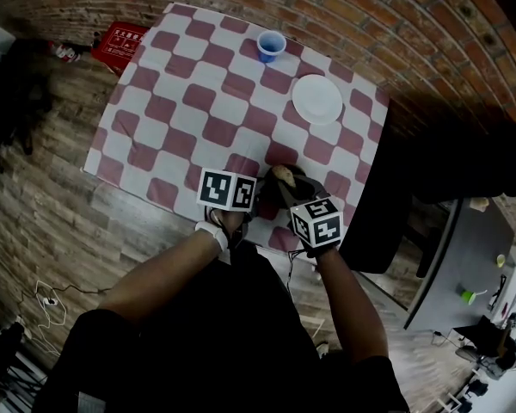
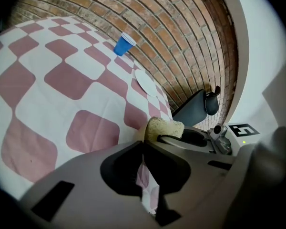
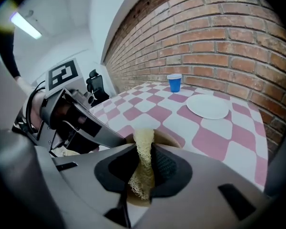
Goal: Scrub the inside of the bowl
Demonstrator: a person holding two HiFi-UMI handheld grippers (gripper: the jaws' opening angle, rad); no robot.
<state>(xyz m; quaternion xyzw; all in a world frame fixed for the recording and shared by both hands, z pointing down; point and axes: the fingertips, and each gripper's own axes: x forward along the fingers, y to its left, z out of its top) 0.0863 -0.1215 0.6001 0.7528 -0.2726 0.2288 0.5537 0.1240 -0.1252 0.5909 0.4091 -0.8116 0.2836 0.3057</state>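
Bowl (image 3: 168, 140): round, brown inside, dark outside, set just ahead of the right gripper (image 3: 144, 151), whose jaws are clamped on a coarse, fibrous yellow sponge (image 3: 144, 165) held against its inside. The bowl's rim is pinched between the closed jaws of the left gripper (image 2: 143, 149). Farther ahead of the right gripper are listed a blue plastic cup (image 3: 174, 82) and a flat, round white plate (image 3: 208, 106), on pink-and-white checked cloth (image 3: 148, 106). Far left of the left gripper is a red box (image 1: 120, 41); its white print is too small to be read.

Blue cup (image 1: 271, 45), white plate (image 1: 317, 99) on checked tablecloth (image 1: 181, 101), brick wall (image 1: 396, 24), possibly a red box (image 1: 120, 43) on floor (image 1: 43, 196)
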